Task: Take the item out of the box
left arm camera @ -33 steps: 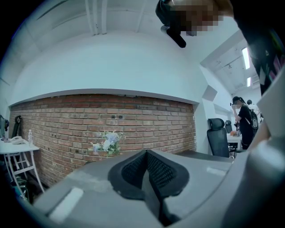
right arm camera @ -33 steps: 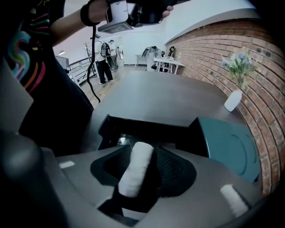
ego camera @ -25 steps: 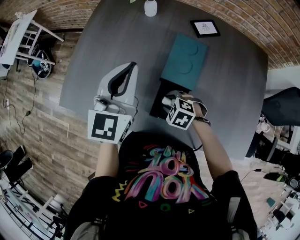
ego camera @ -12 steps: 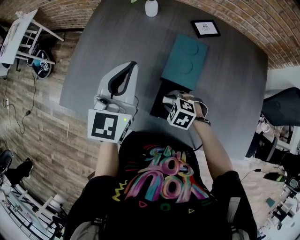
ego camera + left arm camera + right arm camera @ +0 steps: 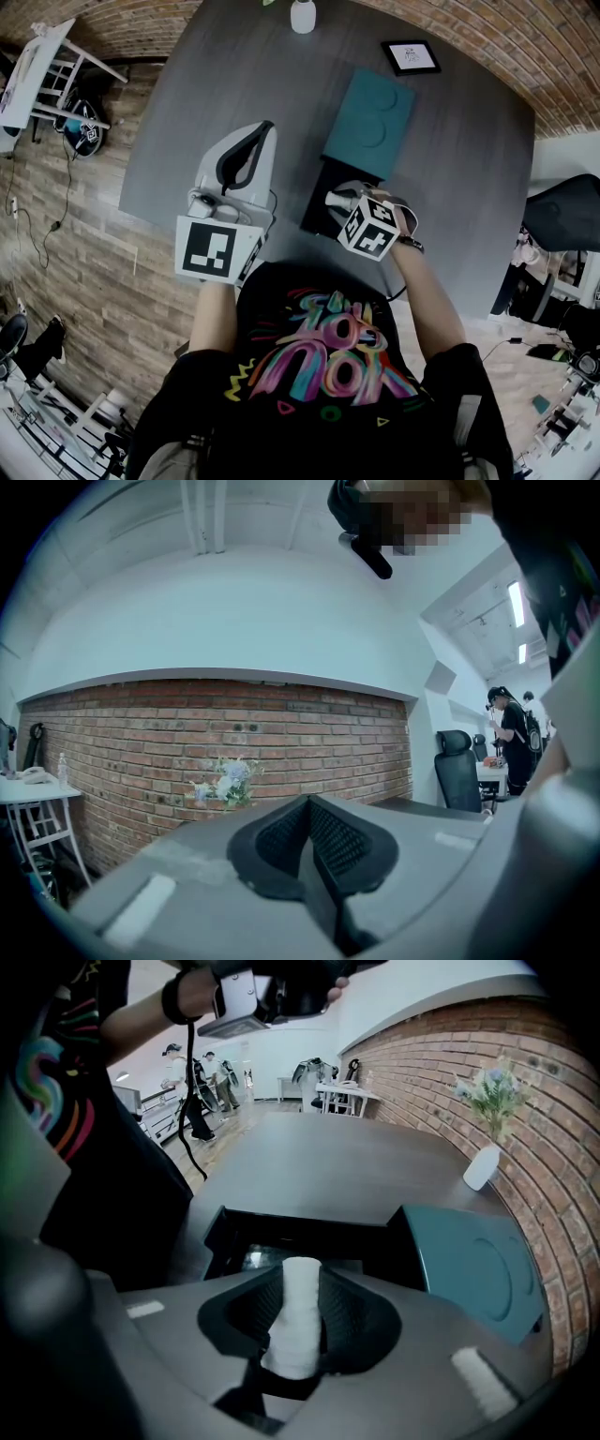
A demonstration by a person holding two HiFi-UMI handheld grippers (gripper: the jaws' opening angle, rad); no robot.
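A black open box (image 5: 319, 190) stands on the dark table, with its teal lid (image 5: 368, 111) lying just behind it. My right gripper (image 5: 331, 200) points steeply down into the box. In the right gripper view its jaws (image 5: 300, 1277) have just been closing and now press on a white ribbed cylinder (image 5: 296, 1321), upright between the pads, above the box (image 5: 300, 1221) beside the lid (image 5: 478, 1262). My left gripper (image 5: 263, 131) is held level to the left of the box. Its pads (image 5: 309, 808) meet with nothing between them.
A white vase (image 5: 301, 15) with flowers stands at the table's far edge, also seen in the right gripper view (image 5: 481, 1167). A small framed picture (image 5: 410, 56) lies behind the lid. A black office chair (image 5: 562, 214) is off to the right.
The right gripper's marker cube has shifted very slightly to the right over the box. The left gripper has kept still.
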